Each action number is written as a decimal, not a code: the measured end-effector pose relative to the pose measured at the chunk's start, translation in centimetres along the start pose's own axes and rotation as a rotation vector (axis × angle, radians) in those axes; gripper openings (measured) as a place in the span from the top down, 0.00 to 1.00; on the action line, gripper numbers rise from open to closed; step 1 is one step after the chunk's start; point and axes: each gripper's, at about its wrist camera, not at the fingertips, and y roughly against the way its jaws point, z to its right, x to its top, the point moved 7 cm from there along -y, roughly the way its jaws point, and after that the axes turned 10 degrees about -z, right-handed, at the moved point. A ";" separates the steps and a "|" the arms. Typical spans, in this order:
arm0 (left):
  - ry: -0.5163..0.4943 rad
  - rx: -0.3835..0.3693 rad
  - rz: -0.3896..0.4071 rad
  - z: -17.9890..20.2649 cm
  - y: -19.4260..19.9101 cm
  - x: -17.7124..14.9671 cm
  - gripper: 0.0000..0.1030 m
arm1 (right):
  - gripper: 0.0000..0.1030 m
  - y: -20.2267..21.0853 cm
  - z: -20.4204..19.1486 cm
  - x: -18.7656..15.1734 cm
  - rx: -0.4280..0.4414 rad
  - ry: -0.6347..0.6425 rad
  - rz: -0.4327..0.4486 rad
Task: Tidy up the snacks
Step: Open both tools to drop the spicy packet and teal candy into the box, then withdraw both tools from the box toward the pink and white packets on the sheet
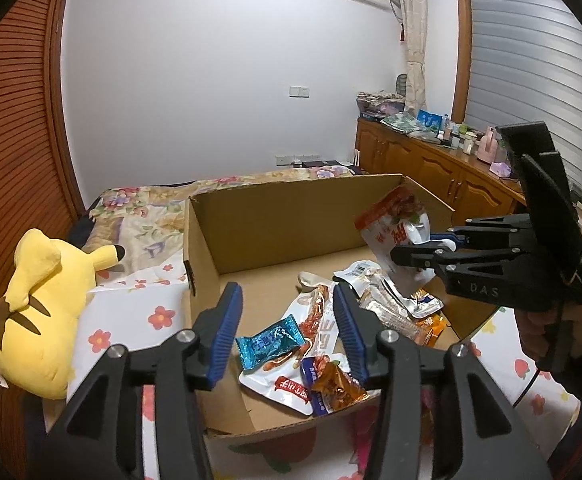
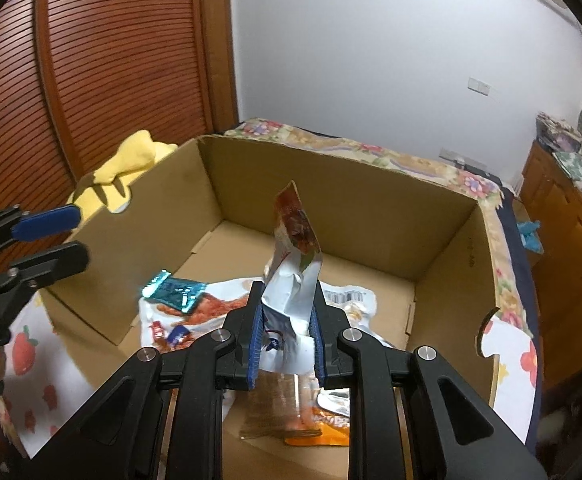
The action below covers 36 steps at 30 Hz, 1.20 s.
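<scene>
An open cardboard box (image 1: 291, 200) (image 2: 351, 204) stands on a flowered bed and holds several snack packets. My right gripper (image 2: 287, 320) (image 1: 411, 254) is shut on a crumpled silver and red snack pouch (image 2: 295, 248) (image 1: 395, 224), which it holds upright over the right half of the box. My left gripper (image 1: 287, 308) (image 2: 71, 236) hovers open above the box's near left side with nothing between its blue pads. Below it lie a shiny blue candy packet (image 1: 269, 342) (image 2: 173, 290) and a white pouch with a red picture (image 1: 319, 324) (image 2: 219, 304).
A yellow plush toy (image 1: 39, 304) (image 2: 131, 164) lies left of the box against a slatted wooden door (image 1: 7, 120). A wooden cabinet (image 1: 431, 168) cluttered with bottles stands at the right. A flower-print cloth (image 1: 139, 316) covers the bed around the box.
</scene>
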 end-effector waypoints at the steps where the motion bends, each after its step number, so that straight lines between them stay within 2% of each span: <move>1: 0.000 -0.001 -0.002 0.0 0.0 -0.1 0.54 | 0.81 -0.1 0.1 0.0 -0.002 -0.004 -0.002; 12: -0.008 0.019 -0.012 0.7 0.8 -1.0 0.50 | 0.81 1.0 0.5 -1.1 0.008 -0.025 0.014; 29: -0.061 0.021 0.023 4.3 7.7 -5.1 0.50 | 0.77 9.7 -1.1 -4.9 0.004 -0.055 0.115; 36: -0.072 0.019 0.022 6.0 9.8 -7.5 0.48 | 0.71 12.4 -2.2 -7.4 0.005 -0.064 0.136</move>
